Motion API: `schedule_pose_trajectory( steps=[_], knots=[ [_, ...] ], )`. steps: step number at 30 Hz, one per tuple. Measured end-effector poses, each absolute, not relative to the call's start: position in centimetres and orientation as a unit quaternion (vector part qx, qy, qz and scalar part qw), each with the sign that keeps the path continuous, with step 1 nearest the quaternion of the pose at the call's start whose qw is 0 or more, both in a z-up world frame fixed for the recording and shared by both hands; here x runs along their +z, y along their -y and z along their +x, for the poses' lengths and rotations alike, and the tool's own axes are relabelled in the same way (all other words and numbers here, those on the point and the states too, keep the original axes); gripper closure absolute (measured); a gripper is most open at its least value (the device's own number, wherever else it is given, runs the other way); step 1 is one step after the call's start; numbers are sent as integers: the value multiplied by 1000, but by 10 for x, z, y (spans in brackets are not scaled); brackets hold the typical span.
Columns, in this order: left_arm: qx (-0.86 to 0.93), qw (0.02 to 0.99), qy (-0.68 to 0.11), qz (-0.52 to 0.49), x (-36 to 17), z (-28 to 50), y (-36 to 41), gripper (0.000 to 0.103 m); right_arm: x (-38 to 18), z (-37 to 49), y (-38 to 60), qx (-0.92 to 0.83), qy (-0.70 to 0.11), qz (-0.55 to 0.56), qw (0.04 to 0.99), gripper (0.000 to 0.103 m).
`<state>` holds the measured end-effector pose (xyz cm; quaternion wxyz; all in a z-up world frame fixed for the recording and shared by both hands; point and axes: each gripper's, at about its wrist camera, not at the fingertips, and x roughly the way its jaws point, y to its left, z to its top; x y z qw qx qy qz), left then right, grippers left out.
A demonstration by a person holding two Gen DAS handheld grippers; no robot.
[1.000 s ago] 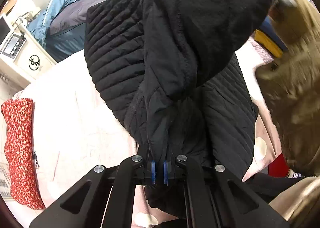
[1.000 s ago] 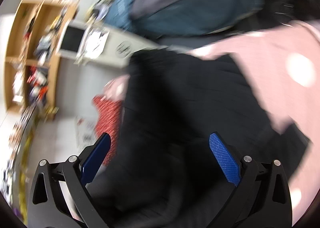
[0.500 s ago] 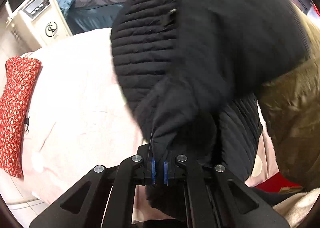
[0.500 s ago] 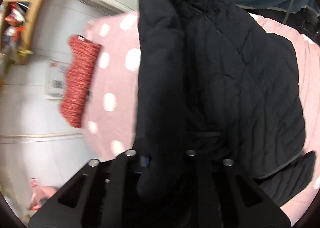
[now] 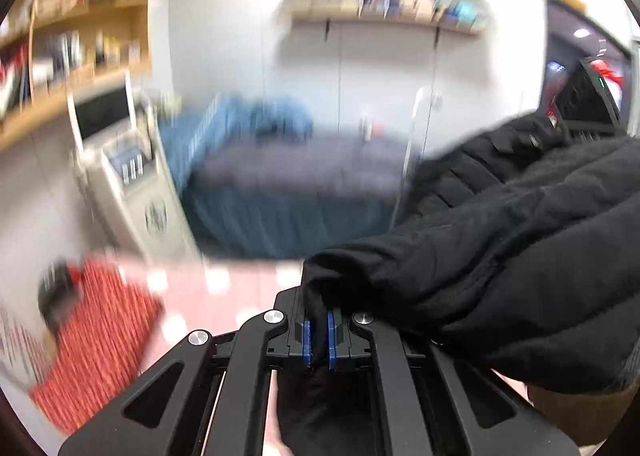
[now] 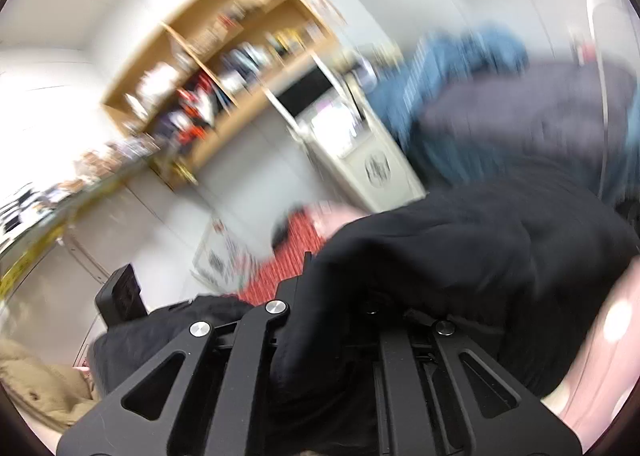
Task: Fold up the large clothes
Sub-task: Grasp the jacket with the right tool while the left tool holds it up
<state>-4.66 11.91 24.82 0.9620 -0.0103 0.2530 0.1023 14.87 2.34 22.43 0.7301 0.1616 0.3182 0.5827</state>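
Observation:
A black quilted jacket with a fleece lining is held up off the pink dotted bed. My left gripper is shut on an edge of the jacket, its blue pads pinching the cloth; the jacket stretches away to the right. In the right wrist view my right gripper is shut on the jacket too. The cloth drapes over its fingers and hides the pads. Both views are blurred.
A red patterned pillow lies at the bed's left edge. A white cabinet with a screen and a dark blue bed stand behind. Wooden shelves line the wall. A tan coat shows at the lower left.
Both grippers have swung up with the jacket, from looking down at the bed to looking across the room. The right gripper, open a second ago, has shut on the jacket.

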Motion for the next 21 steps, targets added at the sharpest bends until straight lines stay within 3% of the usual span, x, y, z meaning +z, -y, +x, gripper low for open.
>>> schedule_pose_trajectory(
  steps=[6,15,21],
  knots=[
    [59,987,-142,43,333,-87,-95,98,292,70,26,601,-200,103,767,95],
    [-65,991,-89,71,404,-184,-70,98,355,-13,100,640,-133,122,747,95],
    [-119,990,-79,7,448,-163,-94,98,387,-12,105,674,-146,151,708,95]
  ],
)
